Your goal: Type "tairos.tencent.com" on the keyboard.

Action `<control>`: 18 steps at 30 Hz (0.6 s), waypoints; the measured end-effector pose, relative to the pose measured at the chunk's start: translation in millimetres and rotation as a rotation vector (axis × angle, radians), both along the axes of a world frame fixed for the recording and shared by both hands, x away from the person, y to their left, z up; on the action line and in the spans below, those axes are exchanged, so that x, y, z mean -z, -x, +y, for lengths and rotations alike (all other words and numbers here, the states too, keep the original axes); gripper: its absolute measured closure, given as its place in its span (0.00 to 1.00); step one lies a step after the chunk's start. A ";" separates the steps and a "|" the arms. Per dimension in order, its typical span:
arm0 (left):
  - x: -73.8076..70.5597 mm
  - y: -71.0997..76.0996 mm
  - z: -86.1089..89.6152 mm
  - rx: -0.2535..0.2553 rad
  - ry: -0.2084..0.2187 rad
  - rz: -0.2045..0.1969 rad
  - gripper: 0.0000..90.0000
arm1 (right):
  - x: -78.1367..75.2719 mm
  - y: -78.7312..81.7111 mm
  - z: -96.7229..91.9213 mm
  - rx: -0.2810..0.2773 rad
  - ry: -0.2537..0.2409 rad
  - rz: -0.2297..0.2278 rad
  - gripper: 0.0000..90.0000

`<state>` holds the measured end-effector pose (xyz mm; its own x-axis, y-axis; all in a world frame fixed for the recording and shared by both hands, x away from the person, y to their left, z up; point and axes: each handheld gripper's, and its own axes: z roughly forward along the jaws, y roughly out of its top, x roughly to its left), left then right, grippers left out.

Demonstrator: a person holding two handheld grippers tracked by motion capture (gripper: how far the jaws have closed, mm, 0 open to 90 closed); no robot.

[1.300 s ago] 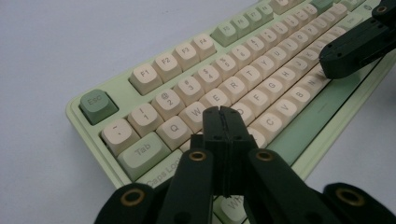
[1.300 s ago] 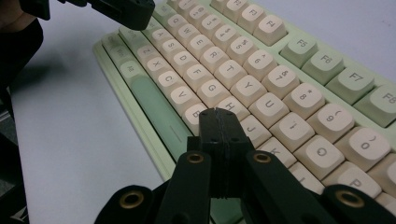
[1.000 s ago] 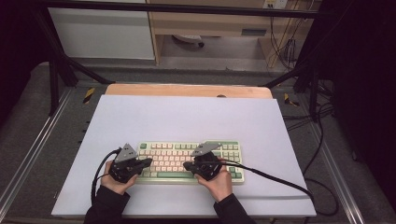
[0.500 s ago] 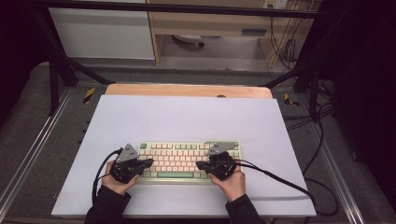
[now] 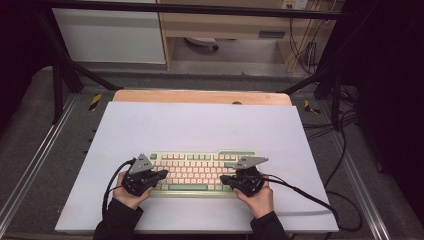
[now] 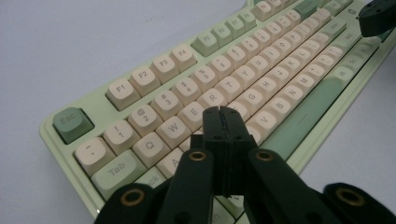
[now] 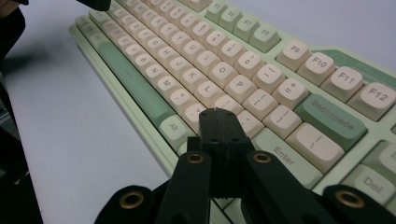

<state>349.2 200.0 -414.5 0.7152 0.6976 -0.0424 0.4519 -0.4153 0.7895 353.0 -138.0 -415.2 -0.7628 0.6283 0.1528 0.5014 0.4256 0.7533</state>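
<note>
Keyboard [image 5: 200, 172] lay at worktop's [image 5: 200, 125] near middle; I had both grippers' fingers closed on nothing, left gripper [image 6: 223, 112] over its left keys, right gripper [image 7: 219, 114] near Enter, typing seemingly barely begun.

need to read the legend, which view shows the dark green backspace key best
The right gripper view: the dark green Backspace key sits close, its lettering readable, right of the shut fingers. The left gripper view shows it far off and blurred; the high view shows the pale green keyboard too small to read.
</note>
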 end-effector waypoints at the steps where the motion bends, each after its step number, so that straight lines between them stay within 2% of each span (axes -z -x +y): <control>1: -0.2 -0.3 -1.5 0.002 0.000 0.000 1.00 | 0.3 0.5 -1.8 0.001 -0.002 -0.003 1.00; 7: -1.9 -2.9 -11.7 0.011 -0.006 -0.004 1.00 | 0.6 3.4 -11.6 0.016 -0.007 -0.004 1.00; 18: -1.1 -12.7 -32.0 0.023 -0.019 0.002 1.00 | 0.2 6.0 -18.6 0.029 -0.014 -0.003 1.00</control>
